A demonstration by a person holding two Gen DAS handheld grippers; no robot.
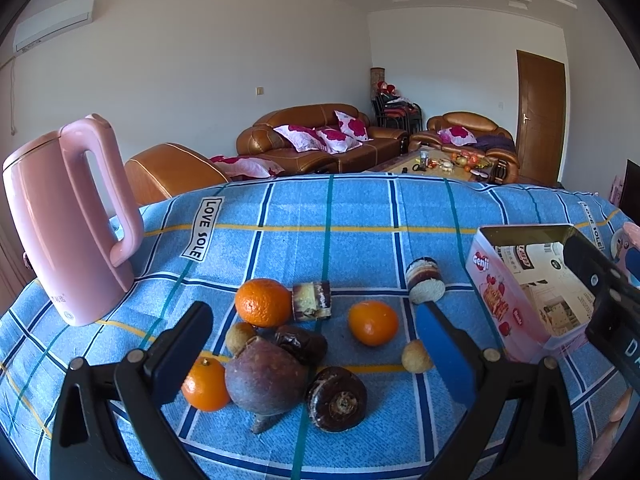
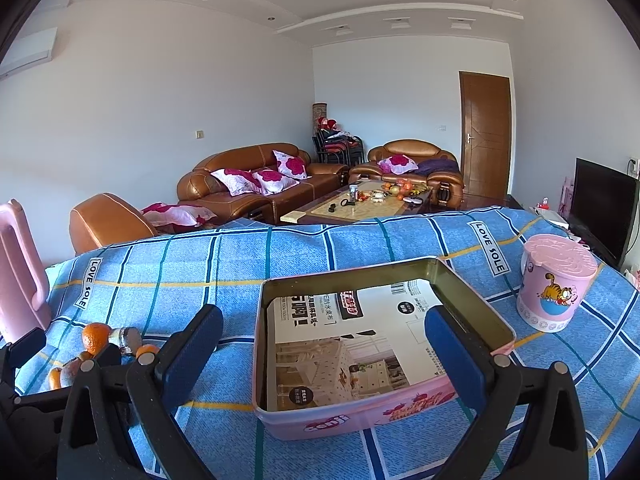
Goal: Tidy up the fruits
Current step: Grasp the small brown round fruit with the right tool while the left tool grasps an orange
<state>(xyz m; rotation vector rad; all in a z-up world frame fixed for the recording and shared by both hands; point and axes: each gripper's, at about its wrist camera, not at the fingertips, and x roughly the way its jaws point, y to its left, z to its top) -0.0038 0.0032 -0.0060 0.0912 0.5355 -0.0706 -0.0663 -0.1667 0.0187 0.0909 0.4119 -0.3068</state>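
My left tool (image 1: pixel 316 344) hangs wide open over a cluster of fruit on the desk (image 1: pixel 360 208), its blue pads spread to either side of the pile and gripping nothing. Between them lie a large purple-brown fruit (image 1: pixel 266 378), a dark round one (image 1: pixel 337 399) just to its right, and a dark wrinkled piece (image 1: pixel 301 342) behind. Three oranges sit in the group: one (image 1: pixel 206 384) touching the purple fruit by my left pad, one (image 1: pixel 263 302) at the back, one (image 1: pixel 373 323) standing apart to the right. Two small tan fruits (image 1: pixel 239 336) (image 1: pixel 416 356) and two cake-like rolls (image 1: pixel 311 301) (image 1: pixel 425 280) lie among them.

My right tool (image 2: pixel 324 354) is also wide open and empty, poised over the pink tin (image 2: pixel 360 416), which stands to the right of the fruit, holding only a printed sheet (image 2: pixel 352 344). A pink kettle (image 1: pixel 64 220) stands at the desk's left, a pink tub (image 2: pixel 556 282) at its right. The desk wears a blue checked cloth.
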